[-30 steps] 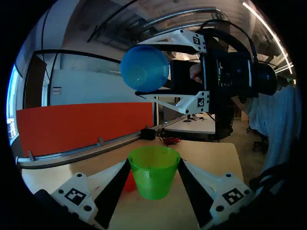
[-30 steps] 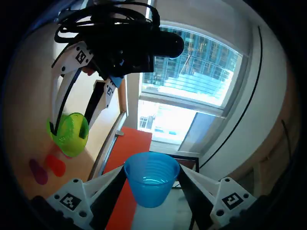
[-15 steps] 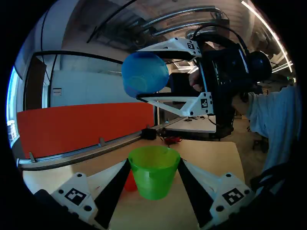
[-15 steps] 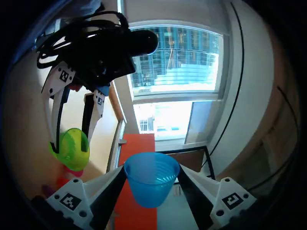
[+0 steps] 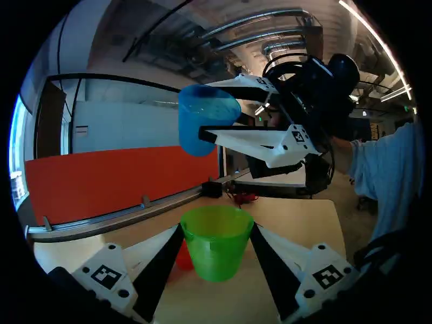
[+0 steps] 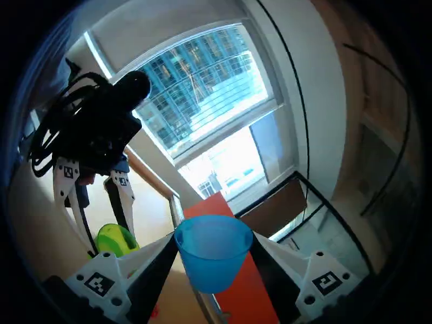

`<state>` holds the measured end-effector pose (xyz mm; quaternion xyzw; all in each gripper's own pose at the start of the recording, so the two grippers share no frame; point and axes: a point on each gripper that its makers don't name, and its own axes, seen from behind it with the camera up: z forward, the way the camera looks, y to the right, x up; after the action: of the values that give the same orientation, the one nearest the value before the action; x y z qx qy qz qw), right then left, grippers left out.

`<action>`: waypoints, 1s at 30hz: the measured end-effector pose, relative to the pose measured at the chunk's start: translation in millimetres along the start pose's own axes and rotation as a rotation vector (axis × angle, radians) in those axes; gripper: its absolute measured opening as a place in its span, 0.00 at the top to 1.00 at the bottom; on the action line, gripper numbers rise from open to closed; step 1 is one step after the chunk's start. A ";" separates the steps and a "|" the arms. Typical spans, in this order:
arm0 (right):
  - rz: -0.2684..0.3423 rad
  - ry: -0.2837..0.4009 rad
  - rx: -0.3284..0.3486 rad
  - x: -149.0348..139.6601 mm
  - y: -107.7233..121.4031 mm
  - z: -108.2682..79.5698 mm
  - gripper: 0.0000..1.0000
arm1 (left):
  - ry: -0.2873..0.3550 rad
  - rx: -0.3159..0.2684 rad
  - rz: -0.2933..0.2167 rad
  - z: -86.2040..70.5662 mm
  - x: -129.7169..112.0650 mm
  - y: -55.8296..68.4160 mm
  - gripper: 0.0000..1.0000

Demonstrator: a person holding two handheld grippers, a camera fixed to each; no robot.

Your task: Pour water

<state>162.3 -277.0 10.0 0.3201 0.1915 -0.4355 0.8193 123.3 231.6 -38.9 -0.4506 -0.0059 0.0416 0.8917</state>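
My left gripper [image 5: 216,254] is shut on a green cup [image 5: 216,243], held upright just above the wooden table [image 5: 302,216]. High above it hangs a blue cup [image 5: 204,123], nearly upright, clamped in my right gripper [image 5: 208,125]. In the right gripper view the blue cup [image 6: 212,258] sits between the right gripper's [image 6: 213,259] white fingers. In that view the left gripper [image 6: 105,237] and the green cup [image 6: 115,241] lie lower left. I cannot see water in either cup.
An orange panel [image 5: 113,175] with a metal rail [image 5: 135,208] runs behind the table. A red disc [image 5: 183,258] lies on the table by the green cup. A person's sleeve [image 5: 386,178] is at the right. A large window [image 6: 205,113] is behind the left gripper.
The right gripper has rotated the blue cup from mouth-forward back to nearly upright and lifted slightly. The green cup and left gripper have stayed put.
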 end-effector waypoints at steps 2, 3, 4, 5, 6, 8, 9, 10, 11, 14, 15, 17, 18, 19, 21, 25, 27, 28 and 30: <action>0.070 0.006 -0.002 2.7 -3.1 -1.1 0.08 | 0.001 0.001 0.003 -0.3 1.3 -0.1 0.13; 0.106 0.009 -0.001 4.1 -4.4 -1.6 0.08 | 0.002 0.002 0.004 -0.4 1.8 -0.2 0.13; 0.143 0.013 0.000 5.6 -5.6 -1.9 0.08 | 0.002 0.002 0.005 -0.3 2.2 -0.4 0.13; 0.184 0.018 0.002 7.4 -7.0 -2.3 0.08 | 0.002 0.002 0.006 -0.2 2.7 -0.6 0.13; 0.222 0.021 0.004 8.5 -8.0 -2.6 0.08 | 0.003 0.002 0.007 -0.2 3.0 -1.0 0.13; 0.303 0.027 0.007 9.8 -9.6 -3.4 0.08 | 0.003 0.005 0.011 -0.2 3.5 -2.3 0.13; 0.340 0.028 0.008 10.2 -10.5 -3.7 0.08 | 0.003 0.006 0.013 -0.3 3.8 -2.7 0.13; 0.377 0.026 0.010 10.2 -11.6 -4.0 0.08 | 0.003 0.006 0.015 -0.6 4.1 -2.9 0.13; 0.419 0.025 0.012 10.2 -12.8 -4.3 0.08 | 0.003 0.007 0.017 -0.8 4.4 -3.1 0.13; 0.532 0.022 0.027 11.8 -16.4 -4.3 0.08 | 0.004 0.009 0.020 -2.0 5.9 -3.3 0.13; 0.567 0.022 0.031 12.4 -16.8 -4.3 0.08 | 0.004 0.009 0.021 -2.3 6.5 -3.3 0.13; 0.638 0.024 0.038 13.5 -16.3 -4.0 0.08 | 0.005 0.009 0.023 -3.0 7.7 -3.3 0.13; 0.669 0.025 0.041 13.7 -15.9 -4.1 0.08 | 0.006 0.010 0.025 -3.3 8.2 -3.3 0.13; 0.697 0.024 0.046 13.6 -15.4 -4.4 0.08 | 0.006 0.010 0.027 -3.6 8.7 -3.5 0.13; 0.755 0.023 0.054 13.3 -14.1 -4.8 0.08 | 0.006 0.012 0.032 -4.4 9.8 -3.8 0.13; 0.839 0.016 0.068 11.2 -11.4 -5.2 0.08 | 0.006 0.015 0.037 -5.5 11.6 -4.4 0.13; 0.869 0.012 0.074 9.6 -10.6 -5.8 0.08 | 0.006 0.017 0.037 -6.0 12.5 -4.8 0.13; 0.876 0.010 0.075 8.5 -10.4 -6.1 0.08 | 0.006 0.017 0.037 -6.1 12.7 -5.0 0.13; 0.887 0.004 0.076 6.0 -10.2 -6.7 0.08 | 0.006 0.018 0.035 -6.4 12.9 -5.4 0.13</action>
<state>156.8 -280.1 -2.0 0.4021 0.0208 -0.0481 0.9141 136.9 224.4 -38.6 -0.4426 0.0052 0.0560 0.8949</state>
